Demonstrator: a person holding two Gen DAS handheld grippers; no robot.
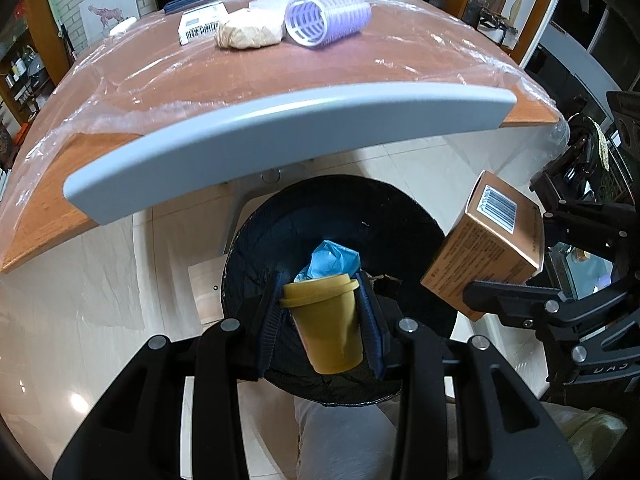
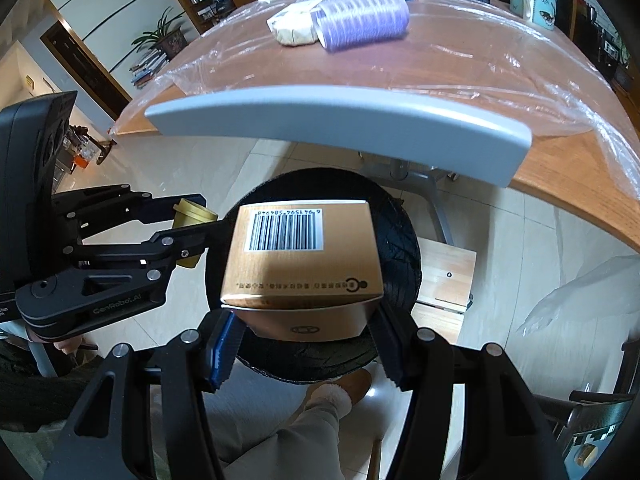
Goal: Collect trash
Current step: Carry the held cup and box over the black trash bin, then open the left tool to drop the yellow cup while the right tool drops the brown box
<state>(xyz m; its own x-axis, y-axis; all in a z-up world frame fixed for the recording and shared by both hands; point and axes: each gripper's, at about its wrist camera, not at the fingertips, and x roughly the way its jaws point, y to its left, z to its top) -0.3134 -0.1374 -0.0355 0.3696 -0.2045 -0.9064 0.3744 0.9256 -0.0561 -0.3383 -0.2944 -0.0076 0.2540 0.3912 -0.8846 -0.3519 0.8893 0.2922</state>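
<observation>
Left tongs (image 1: 322, 312) grip a yellow lidded cup (image 1: 326, 320), right tongs (image 2: 306, 340) a gold carton (image 2: 300, 264), above the black-lined bin (image 1: 280, 220); release follows, then bench (image 1: 240, 76) litter at 12 o'clock.

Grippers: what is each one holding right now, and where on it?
Left gripper clamps the yellow lidded cup across its sides. Right gripper grips the gold barcoded box by its near end.

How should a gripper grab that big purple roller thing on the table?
Grip the purple roller across its round middle, coming down from above. It lies on its side on the table, so the curved walls face the fingers. A beige wrapped bundle crowds its left end, so stay toward the right.
</observation>
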